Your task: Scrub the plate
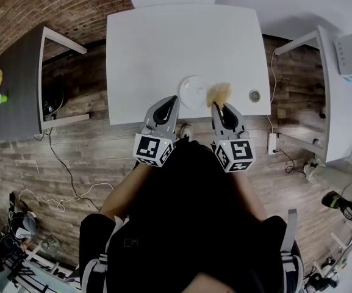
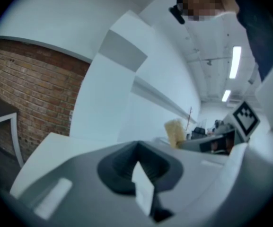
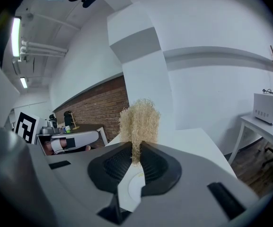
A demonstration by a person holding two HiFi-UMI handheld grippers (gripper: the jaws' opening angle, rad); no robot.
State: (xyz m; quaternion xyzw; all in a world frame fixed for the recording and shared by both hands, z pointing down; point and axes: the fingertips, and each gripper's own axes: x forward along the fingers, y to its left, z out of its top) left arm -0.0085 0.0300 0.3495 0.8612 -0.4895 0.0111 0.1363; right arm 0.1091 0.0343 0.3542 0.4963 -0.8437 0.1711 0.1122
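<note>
A white plate [image 1: 193, 91] lies near the front edge of the white table [image 1: 163, 47]. My right gripper [image 1: 222, 107] is shut on a tan fibrous scrubber [image 1: 218, 93], which hangs over the plate's right rim. In the right gripper view the scrubber [image 3: 138, 121] sticks up out of the closed pads [image 3: 151, 164] of that gripper [image 3: 136, 157]. My left gripper [image 1: 171, 104] hovers at the plate's near left, shut with nothing in it. In the left gripper view its jaws [image 2: 137, 151] meet, and the scrubber [image 2: 175, 130] shows beyond them at right.
A small round object [image 1: 254, 95] sits on the table right of the scrubber. A dark table [image 1: 17, 84] with small items stands at left, a white desk [image 1: 340, 96] with a white box [image 1: 348, 54] at right. Cables and a power strip [image 1: 272, 143] lie on the wooden floor.
</note>
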